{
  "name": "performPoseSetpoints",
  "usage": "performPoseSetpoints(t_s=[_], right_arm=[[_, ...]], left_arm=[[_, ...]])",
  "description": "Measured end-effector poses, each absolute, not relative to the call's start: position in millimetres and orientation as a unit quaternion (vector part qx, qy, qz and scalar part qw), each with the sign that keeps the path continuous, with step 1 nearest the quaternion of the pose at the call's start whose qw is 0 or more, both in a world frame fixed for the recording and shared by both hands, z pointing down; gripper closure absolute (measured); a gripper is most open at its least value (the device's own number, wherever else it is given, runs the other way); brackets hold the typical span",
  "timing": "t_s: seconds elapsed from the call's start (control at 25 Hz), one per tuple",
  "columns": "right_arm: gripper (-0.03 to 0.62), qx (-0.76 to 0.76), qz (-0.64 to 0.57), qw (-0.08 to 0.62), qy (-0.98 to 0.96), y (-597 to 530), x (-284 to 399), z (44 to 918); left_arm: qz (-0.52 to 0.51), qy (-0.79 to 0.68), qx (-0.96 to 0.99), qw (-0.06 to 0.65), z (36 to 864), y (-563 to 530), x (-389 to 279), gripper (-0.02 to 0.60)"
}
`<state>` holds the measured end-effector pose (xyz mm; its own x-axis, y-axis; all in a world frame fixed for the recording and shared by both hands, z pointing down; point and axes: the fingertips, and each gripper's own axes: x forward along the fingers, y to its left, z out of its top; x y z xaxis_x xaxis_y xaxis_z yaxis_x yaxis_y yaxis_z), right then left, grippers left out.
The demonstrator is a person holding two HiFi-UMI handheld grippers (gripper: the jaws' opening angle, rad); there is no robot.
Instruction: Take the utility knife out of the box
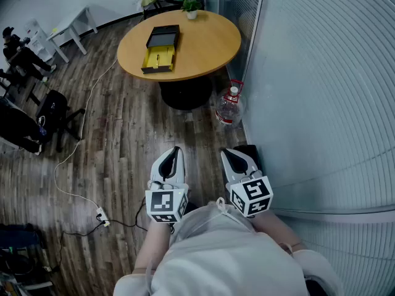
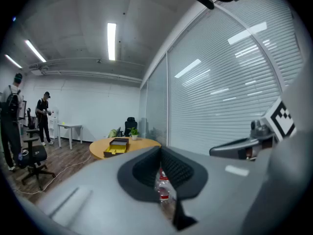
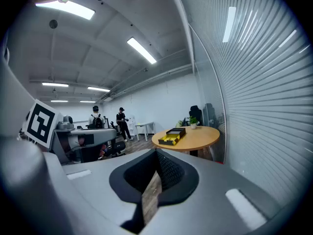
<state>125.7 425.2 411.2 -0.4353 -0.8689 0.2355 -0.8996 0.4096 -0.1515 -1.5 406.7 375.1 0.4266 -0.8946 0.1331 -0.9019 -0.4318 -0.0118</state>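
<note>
Your left gripper and right gripper both hang clenched and empty over the wooden floor. The open box sits far ahead on the round table, its knife too small to see. A water bottle stands by the table's foot. Blinds line your right.

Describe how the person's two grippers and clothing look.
The left gripper and right gripper look alike: pale grey shells that taper to a point, with black ridged pads on the inside. Each carries a white cube printed with black square markers at its rear end. The person wears a light-coloured top.
</note>
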Motion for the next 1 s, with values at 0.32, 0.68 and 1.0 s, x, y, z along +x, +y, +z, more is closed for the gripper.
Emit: performPoseSetpoints(t_s=[0.32, 0.68, 1.0], right_arm=[[0.594, 0.529, 0.135, 0.056, -0.836, 418, 137, 418], [0.594, 0.545, 0.166, 0.035, -0.821, 403, 152, 427], [0.594, 0.539, 0.195, 0.040, -0.819, 357, 134, 450]], left_arm=[[0.065, -0.522, 0.850, 0.030, 379, 400, 12, 0.575], [0.077, -0.525, 0.847, 0.033, 384, 379, 12, 0.575], [0.096, -0.525, 0.844, 0.048, 406, 335, -9, 0.575]])
